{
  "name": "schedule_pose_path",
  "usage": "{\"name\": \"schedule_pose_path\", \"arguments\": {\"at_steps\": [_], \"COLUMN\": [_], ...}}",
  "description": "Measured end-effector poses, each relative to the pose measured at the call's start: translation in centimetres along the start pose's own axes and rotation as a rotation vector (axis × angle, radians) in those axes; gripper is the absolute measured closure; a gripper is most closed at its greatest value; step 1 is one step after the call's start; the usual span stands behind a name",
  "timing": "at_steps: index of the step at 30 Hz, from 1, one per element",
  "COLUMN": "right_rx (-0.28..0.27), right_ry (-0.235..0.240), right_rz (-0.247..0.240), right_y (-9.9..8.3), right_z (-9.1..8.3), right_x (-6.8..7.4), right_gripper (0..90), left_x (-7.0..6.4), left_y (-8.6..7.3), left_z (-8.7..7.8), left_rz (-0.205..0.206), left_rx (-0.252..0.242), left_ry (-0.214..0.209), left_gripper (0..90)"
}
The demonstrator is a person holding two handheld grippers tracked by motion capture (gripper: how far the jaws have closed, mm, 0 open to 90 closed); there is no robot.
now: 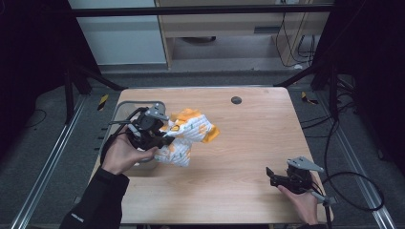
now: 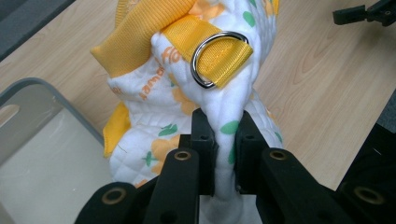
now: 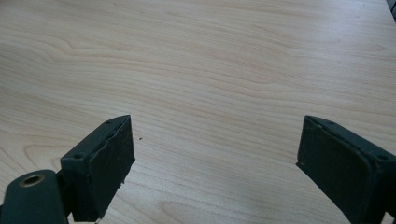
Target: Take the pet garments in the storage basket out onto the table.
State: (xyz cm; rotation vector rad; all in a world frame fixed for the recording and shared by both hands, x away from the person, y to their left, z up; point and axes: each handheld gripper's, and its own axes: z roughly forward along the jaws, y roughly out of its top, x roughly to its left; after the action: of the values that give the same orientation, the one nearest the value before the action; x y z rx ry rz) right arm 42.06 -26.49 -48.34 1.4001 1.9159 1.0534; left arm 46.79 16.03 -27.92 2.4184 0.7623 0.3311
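Item: a quilted white cloth piece (image 1: 184, 138) with orange flower print, yellow webbing trim and a metal D-ring (image 2: 218, 58) was seen; what kind of garment or bag it was could not be told.
Item position: it was held bunched up at the table's left side, just right of the grey bin (image 1: 125, 107), its lower folds apparently touching the table (image 1: 248, 143).
Left gripper: the left gripper (image 2: 227, 154) was clamped on a pinched fold of the cloth below the D-ring, jaws nearly together with fabric squeezed between them.
Bin: a grey rim and a pale, bare-looking floor (image 2: 42, 158) were seen in the left gripper view; nothing was made out inside the visible part.
Right gripper: the right gripper (image 1: 282, 179) was held low at the near right corner of the table, well apart from the cloth; jaws were spread wide, nothing between them but bare wood (image 3: 215, 93).
Done: the cloth was judged grasped and gathered.
Left: whether the cloth was bound for the bin or for the table could not be told; release was judged not yet done either way.
Risk: loose folds catching on the bin rim.
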Motion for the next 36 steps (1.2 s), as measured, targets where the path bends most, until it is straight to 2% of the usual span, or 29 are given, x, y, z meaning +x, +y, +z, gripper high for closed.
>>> {"name": "schedule_pose_path", "arguments": {"at_steps": [13, 22, 23, 32, 36], "right_rx": [0.000, -0.004, -0.004, 0.000, -0.001], "right_ry": [-0.017, -0.027, -0.028, -0.032, -0.034], "right_rz": [-0.001, -0.006, -0.007, -0.005, -0.008], "right_y": [0.0, 0.0, -0.1, -0.1, -0.1], "right_z": [0.1, 0.1, 0.1, 0.1, 0.1], "right_x": [-0.2, -0.4, -0.4, -0.4, -0.4], "right_gripper": [11.2, 11.4, 11.5, 11.5, 11.5], "left_x": [-1.9, -2.8, -3.1, -4.0, -4.7], "left_y": [0.4, 0.3, 0.3, 0.2, 0.2], "left_z": [3.8, 5.6, 6.3, 8.6, 9.7], "left_rz": [0.063, 0.087, 0.093, 0.115, 0.137], "left_rx": [0.058, 0.078, 0.085, 0.110, 0.128], "left_ry": [-0.063, -0.093, -0.100, -0.131, -0.143], "left_gripper": [81.4, 81.3, 81.3, 81.2, 81.1]}}
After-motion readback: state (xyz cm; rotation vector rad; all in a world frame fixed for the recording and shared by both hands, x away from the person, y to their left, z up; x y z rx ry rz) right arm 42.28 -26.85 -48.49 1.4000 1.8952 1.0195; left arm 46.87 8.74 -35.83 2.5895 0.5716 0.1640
